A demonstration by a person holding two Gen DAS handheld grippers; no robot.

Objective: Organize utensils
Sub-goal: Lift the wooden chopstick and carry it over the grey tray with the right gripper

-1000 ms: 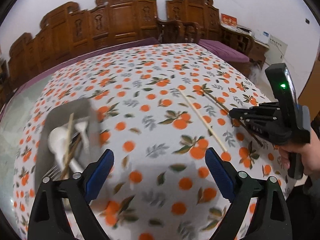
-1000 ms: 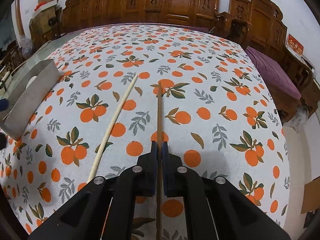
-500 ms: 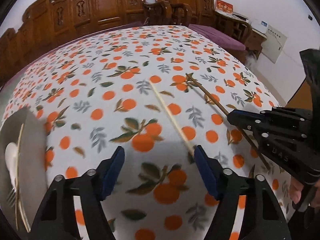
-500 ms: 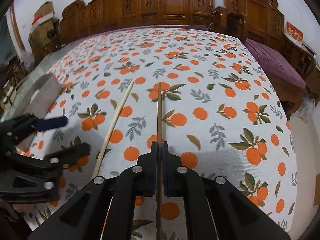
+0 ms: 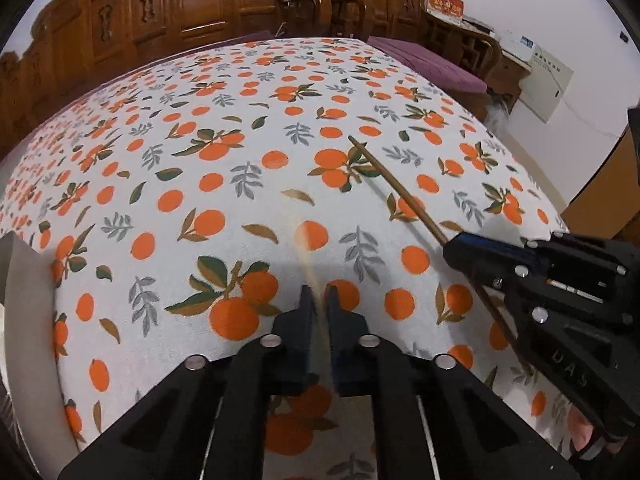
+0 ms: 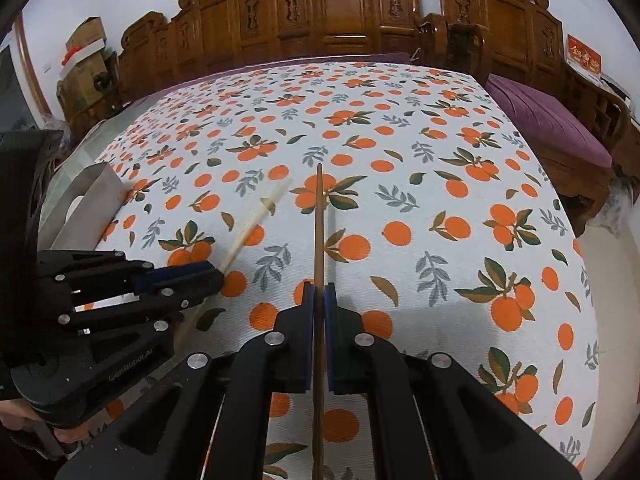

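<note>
A pale chopstick (image 5: pixel 309 258), blurred, runs forward from my left gripper (image 5: pixel 318 298), whose jaws are closing tight with the pads pressing on it. In the right wrist view the same pale chopstick (image 6: pixel 256 220) slants away from the left gripper (image 6: pixel 214 276) over the tablecloth. My right gripper (image 6: pixel 319 292) is shut on a dark brown chopstick (image 6: pixel 319 216) that points straight ahead. The left wrist view shows the right gripper (image 5: pixel 456 246) at the right, with the dark chopstick (image 5: pixel 394 186) passing through it.
A grey metal tray (image 6: pixel 94 204) stands at the table's left edge and shows as a grey wall (image 5: pixel 24 320) in the left wrist view. The orange-print tablecloth (image 6: pixel 420 200) covers the table. Carved wooden benches (image 6: pixel 340 12) with purple cushions line the back and right.
My left gripper moved right from the tray to the pale chopstick, sank, and shut on it. The right gripper stayed shut on the dark chopstick, hardly moving.
</note>
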